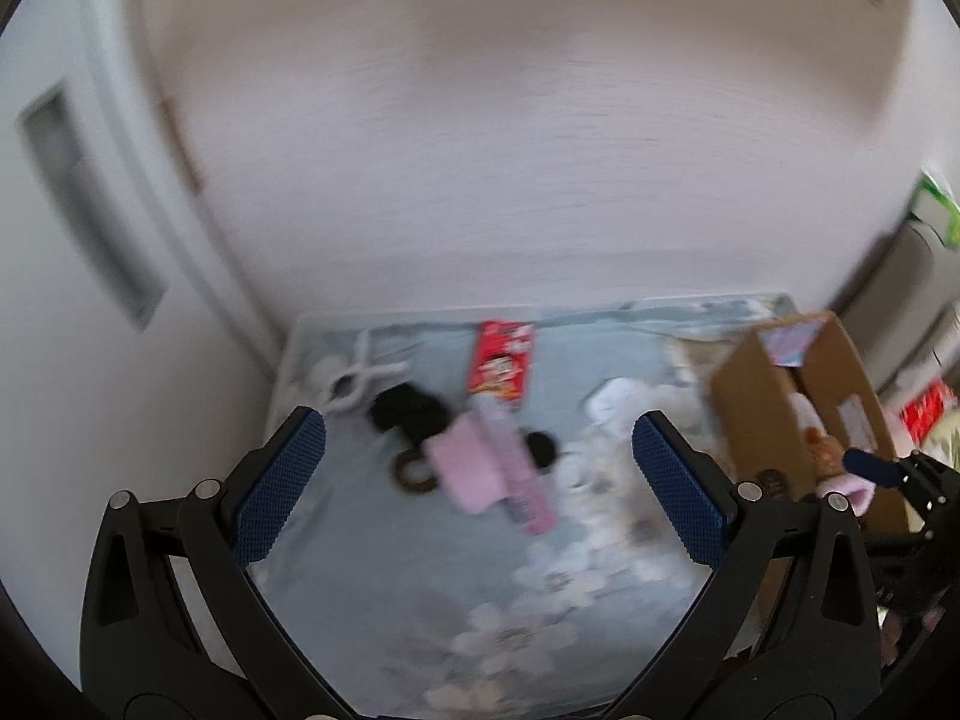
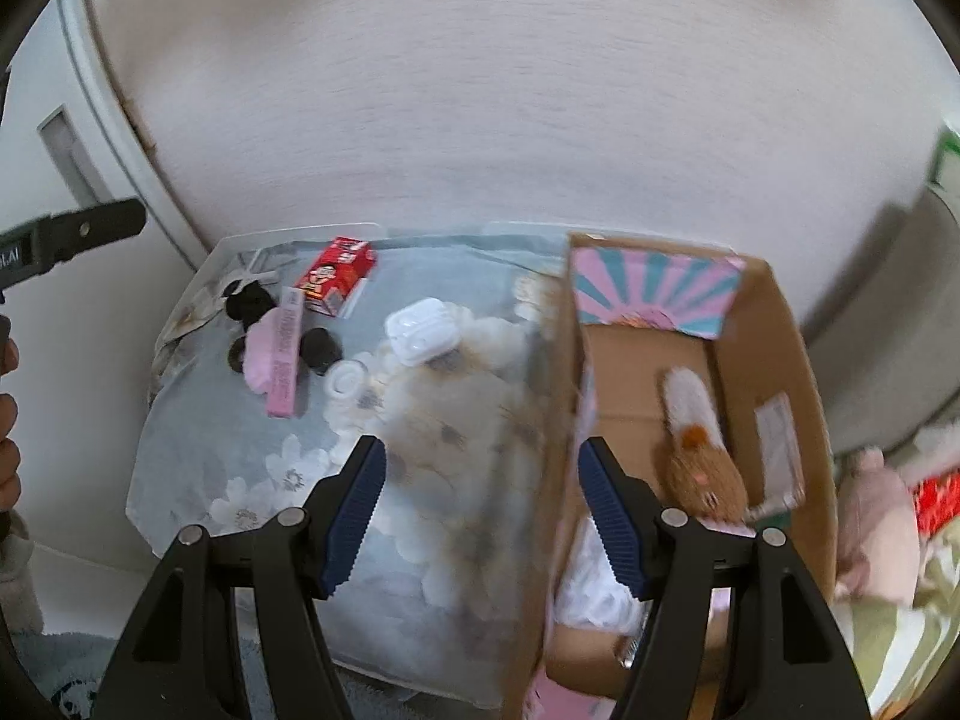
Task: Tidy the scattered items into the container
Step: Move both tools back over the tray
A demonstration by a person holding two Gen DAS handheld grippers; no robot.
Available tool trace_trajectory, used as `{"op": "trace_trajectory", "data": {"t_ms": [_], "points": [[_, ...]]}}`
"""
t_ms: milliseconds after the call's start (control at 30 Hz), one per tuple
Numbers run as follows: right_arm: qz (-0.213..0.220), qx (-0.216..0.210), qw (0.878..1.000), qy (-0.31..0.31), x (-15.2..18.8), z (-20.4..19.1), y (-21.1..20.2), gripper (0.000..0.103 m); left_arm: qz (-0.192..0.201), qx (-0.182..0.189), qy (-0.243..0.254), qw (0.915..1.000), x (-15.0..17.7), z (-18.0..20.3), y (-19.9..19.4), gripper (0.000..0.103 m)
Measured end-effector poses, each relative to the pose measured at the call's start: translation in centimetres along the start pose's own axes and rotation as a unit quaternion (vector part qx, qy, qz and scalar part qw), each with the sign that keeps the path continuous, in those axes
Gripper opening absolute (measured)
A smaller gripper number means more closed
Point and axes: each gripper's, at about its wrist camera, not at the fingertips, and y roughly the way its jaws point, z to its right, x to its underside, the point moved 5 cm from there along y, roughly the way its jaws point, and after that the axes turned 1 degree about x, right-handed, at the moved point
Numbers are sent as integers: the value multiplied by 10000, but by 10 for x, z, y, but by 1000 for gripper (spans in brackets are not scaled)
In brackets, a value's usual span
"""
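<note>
The right gripper (image 2: 480, 510) is at 6 o'clock in its own view, jaws apart with nothing between them; one blue pad hangs over the flowery blue cloth (image 2: 240, 456), and the other is over the cardboard box (image 2: 774, 324). The box is open at the top and sits on the right side of the cloth, at about 3 o'clock. Inside it, near to far: something white and crumpled at the near end, then a brown and white plush toy (image 2: 699, 444) lying long-ways in the middle, then a pink and teal striped flap (image 2: 654, 288) at the far end. A paper label sticks to the right inner wall. The left gripper (image 1: 480, 486) is open wide and empty too, low over the cloth. The loose things still lie on the cloth, toward 10 and 11 o'clock in the right view. Nearest is a small white round lid (image 2: 345, 378). Next is a white earbud case (image 2: 422, 330), shiny and rounded. Left of it a long pink box (image 2: 287, 354) lies across a soft pink thing, with black hair ties (image 2: 321, 348) beside them. Farther back is a red snack box (image 2: 339, 273). A white clip (image 1: 360, 381) lies at the far left corner. All is a bit blurry.
</note>
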Motion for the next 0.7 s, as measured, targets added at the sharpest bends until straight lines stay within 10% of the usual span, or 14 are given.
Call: {"op": "trace_trajectory", "data": {"t_ms": [700], "points": [[-669, -1056, 9900, -659, -23, -95, 70, 63, -995, -67, -1036, 9896, 37, -101, 84, 102]]}}
